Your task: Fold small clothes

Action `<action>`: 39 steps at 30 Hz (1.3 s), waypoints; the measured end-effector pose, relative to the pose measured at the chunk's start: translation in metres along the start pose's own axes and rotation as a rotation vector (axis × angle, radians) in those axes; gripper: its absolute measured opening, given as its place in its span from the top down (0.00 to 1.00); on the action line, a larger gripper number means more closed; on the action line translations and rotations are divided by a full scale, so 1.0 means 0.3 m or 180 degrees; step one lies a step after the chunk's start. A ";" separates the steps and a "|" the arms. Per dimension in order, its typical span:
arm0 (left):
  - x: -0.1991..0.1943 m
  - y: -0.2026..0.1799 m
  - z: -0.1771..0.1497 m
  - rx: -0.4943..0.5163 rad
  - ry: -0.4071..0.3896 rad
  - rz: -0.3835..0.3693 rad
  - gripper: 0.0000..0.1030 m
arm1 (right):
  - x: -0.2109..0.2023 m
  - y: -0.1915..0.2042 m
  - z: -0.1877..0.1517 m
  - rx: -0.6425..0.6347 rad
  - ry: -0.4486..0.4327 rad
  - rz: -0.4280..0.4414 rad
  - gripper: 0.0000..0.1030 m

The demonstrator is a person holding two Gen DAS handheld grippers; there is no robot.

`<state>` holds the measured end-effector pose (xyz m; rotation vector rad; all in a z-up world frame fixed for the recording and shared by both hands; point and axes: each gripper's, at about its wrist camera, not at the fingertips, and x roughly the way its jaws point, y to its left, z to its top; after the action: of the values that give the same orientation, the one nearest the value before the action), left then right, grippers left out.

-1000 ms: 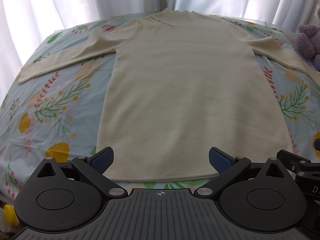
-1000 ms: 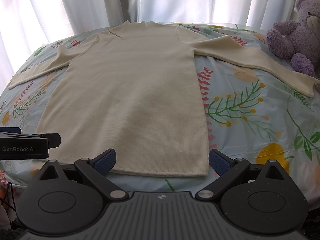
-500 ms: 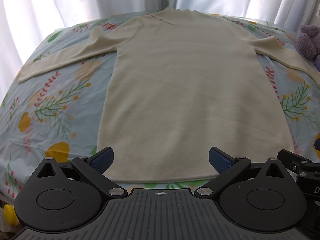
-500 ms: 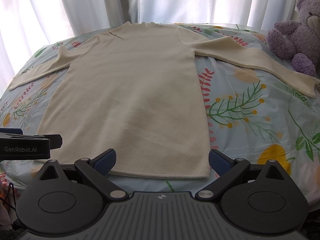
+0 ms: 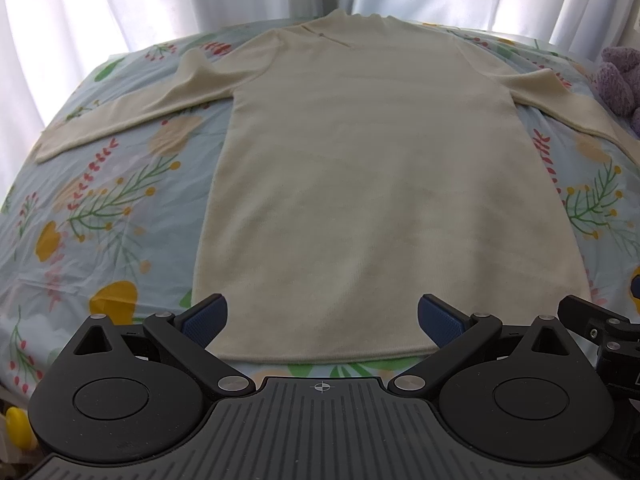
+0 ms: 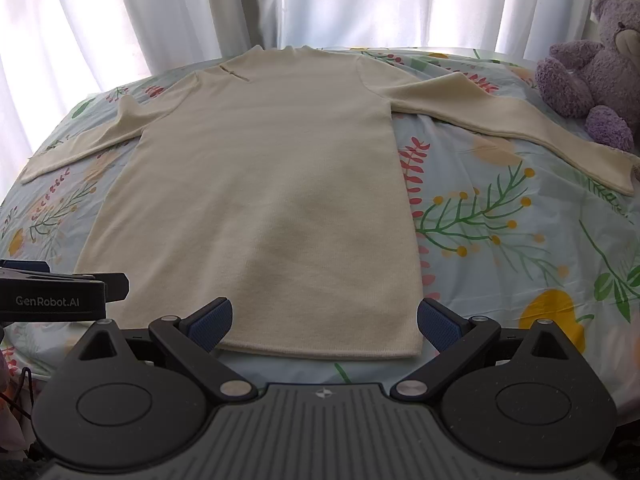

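Floral bedsheet [image 6: 500, 240]; "GenRobot.AI" on left gripper [image 6: 52, 300].

Cream on florals — that's our whole palette

We've got a plain cream sweater [image 5: 384, 184] on a pale blue bedsheet [image 6: 500, 240] with yellow, red and green flowers, white curtains [image 6: 360, 0], a purple teddy [image 6: 592, 68] — blue finger pads [image 5: 204, 320].
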<state>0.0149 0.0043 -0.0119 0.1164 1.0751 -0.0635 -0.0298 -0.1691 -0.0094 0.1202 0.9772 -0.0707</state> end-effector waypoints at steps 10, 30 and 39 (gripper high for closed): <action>0.003 -0.002 0.001 -0.0002 0.0017 0.0007 0.00 | 0.002 -0.001 0.003 -0.0011 -0.0005 0.0018 0.04; 0.025 0.006 0.003 -0.0005 0.0107 0.0030 0.00 | 0.009 -0.005 0.015 -0.0031 -0.0015 0.0120 0.04; 0.037 0.005 0.010 -0.0012 0.0144 0.0049 0.00 | 0.013 -0.017 0.014 -0.0030 -0.0111 0.0237 0.04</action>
<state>0.0229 0.0055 -0.0200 0.1231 1.1193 -0.0450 -0.0249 -0.1746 -0.0106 0.1460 0.9374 0.0002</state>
